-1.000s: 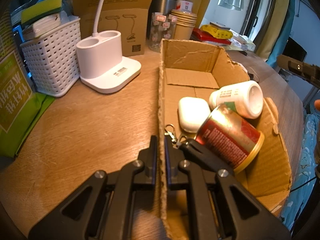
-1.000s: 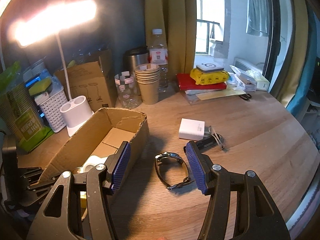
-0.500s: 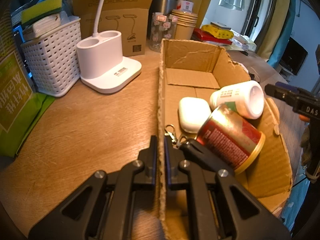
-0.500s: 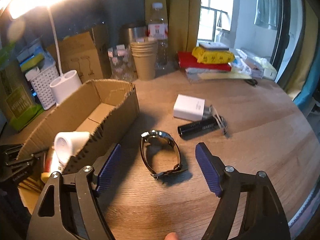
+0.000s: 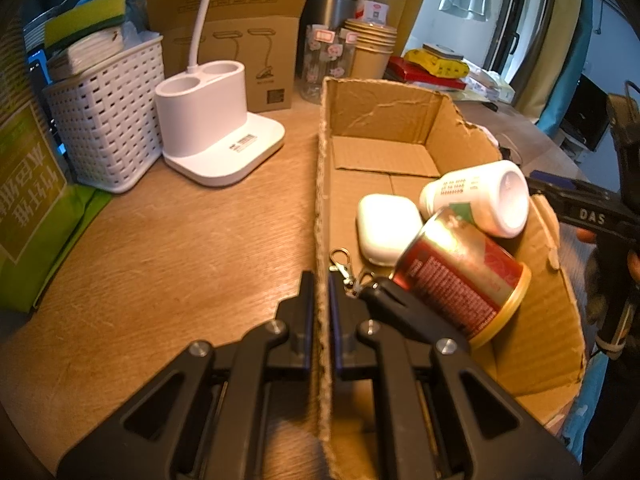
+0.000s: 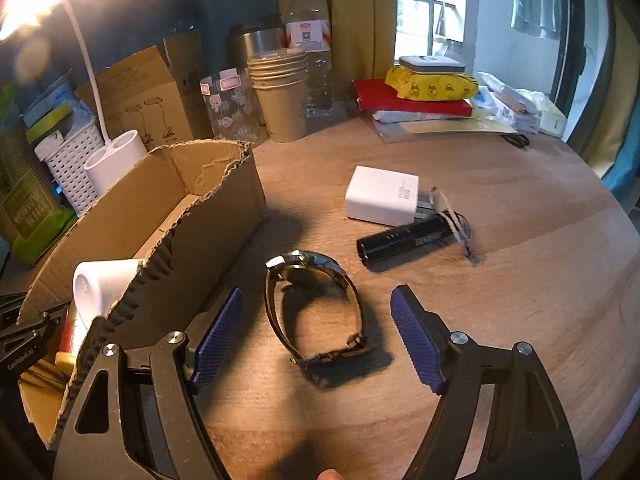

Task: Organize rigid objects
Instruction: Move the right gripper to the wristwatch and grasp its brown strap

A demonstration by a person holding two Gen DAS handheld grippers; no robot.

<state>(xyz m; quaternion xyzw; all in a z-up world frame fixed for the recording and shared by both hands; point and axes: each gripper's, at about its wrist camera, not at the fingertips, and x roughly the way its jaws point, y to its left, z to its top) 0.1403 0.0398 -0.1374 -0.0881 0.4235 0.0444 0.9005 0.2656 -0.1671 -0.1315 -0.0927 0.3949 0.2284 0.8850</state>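
My left gripper (image 5: 320, 300) is shut on the left wall of an open cardboard box (image 5: 322, 208). Inside the box lie a white earbud case (image 5: 386, 222), a white bottle (image 5: 480, 200), a red can (image 5: 460, 276) and a black key fob with a clip (image 5: 348, 270). My right gripper (image 6: 316, 328) is open, low over the table beside the box (image 6: 224, 208), its blue pads either side of a metal wristwatch (image 6: 312, 304). A black flashlight (image 6: 404, 240) and a white charger (image 6: 382, 194) lie beyond the watch.
A white lamp base (image 5: 212, 120), a white basket (image 5: 104, 116), a green pack (image 5: 28, 208), a brown carton (image 5: 240, 40), paper cups (image 6: 280, 92), a glass (image 6: 230, 104), a water bottle (image 6: 312, 40) and stacked books (image 6: 416, 96) line the table's back.
My right gripper has moved forward and down toward the watch, which now lies between its open pads. My left gripper has kept its hold on the box wall.
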